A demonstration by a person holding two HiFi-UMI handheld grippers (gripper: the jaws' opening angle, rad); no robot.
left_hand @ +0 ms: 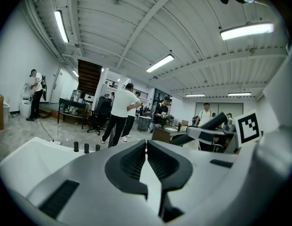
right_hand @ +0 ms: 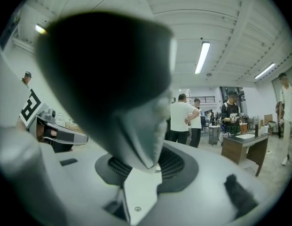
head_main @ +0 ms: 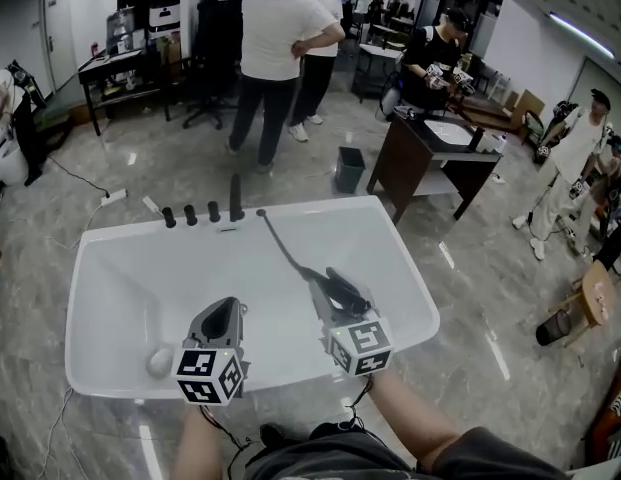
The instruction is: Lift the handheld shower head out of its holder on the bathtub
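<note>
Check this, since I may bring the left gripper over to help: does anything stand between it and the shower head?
Nothing visible does. The right gripper clamps the shower head over the bathtub; the left gripper, shut and empty, is beside it with only bare bathtub between. The hose runs off toward the far rim.

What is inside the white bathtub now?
One round fitting shows on the bathtub floor. The left gripper and the right gripper, shut on the shower head, cover part of it.
</note>
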